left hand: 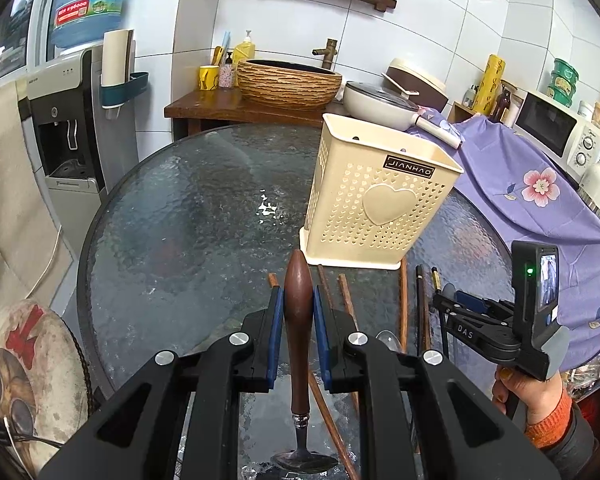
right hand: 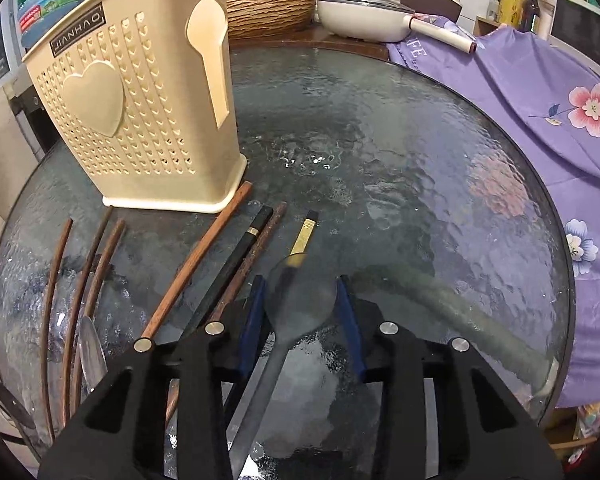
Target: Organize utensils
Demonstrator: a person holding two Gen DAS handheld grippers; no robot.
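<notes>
Left claw (left hand: 296,312) is clenched on the wooden-handled spoon (left hand: 298,320), lifted over the worktop's (left hand: 180,240) near edge. Right claw (right hand: 302,300) straddles the clear spoon (right hand: 300,292), jaws apart, released. Keep the handle upright, carry it above the cream holder (left hand: 374,196) mid-worktop, then lower straight in

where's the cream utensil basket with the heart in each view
Left wrist: the cream basket stands right of centre on the glass table, beyond the left gripper.
Right wrist: it fills the upper left.
Shared landmark: the purple floral cloth on the right in both.
</notes>
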